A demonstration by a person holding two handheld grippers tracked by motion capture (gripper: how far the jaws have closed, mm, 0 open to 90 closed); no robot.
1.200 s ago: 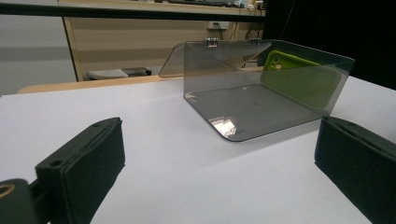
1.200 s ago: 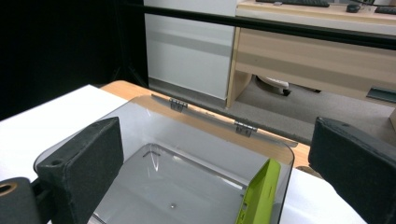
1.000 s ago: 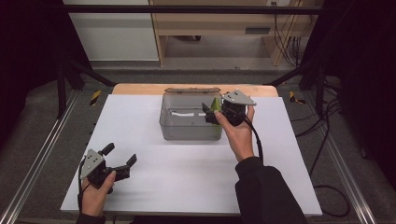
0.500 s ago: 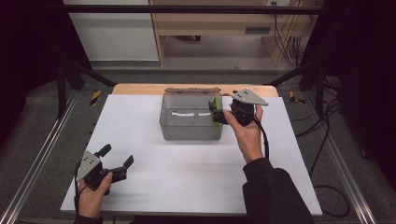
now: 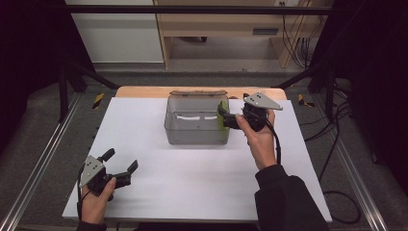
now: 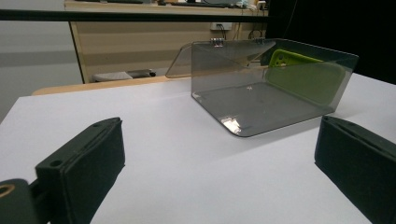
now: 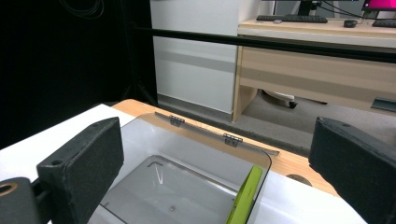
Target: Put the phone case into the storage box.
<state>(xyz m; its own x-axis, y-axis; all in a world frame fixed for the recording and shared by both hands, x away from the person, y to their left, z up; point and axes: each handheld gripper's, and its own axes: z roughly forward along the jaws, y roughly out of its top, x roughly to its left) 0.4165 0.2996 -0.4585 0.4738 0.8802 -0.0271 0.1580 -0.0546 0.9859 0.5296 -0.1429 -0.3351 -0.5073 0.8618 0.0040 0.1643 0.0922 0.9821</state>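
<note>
Since earlier: right gripper (image 5: 224, 117) has slid from above the box's middle to its right wall; left gripper (image 5: 118, 166) sits a little lower and nearer me.

Right gripper: I hold it level at the box's right rim, jaws spread wide in its own view, gripping nothing that I can make out.

Just ahead of it: the flat lime-green rubbery phone case (image 7: 243, 198) stands on edge between and below my jaws, leaning on the inside of the right wall.

Around that: the smoky grey transparent plastic box (image 5: 196, 137), its hinged lid (image 7: 210, 134) folded open behind, floor otherwise bare.

Left gripper: jaws wide, empty, resting low near my edge of the white table (image 5: 192, 173), well apart from the box, which lies ahead and to its right.

Progress: I judge the case is delivered into the box; drawing my right hand clear, and perhaps shutting the lid, is what remains.
</note>
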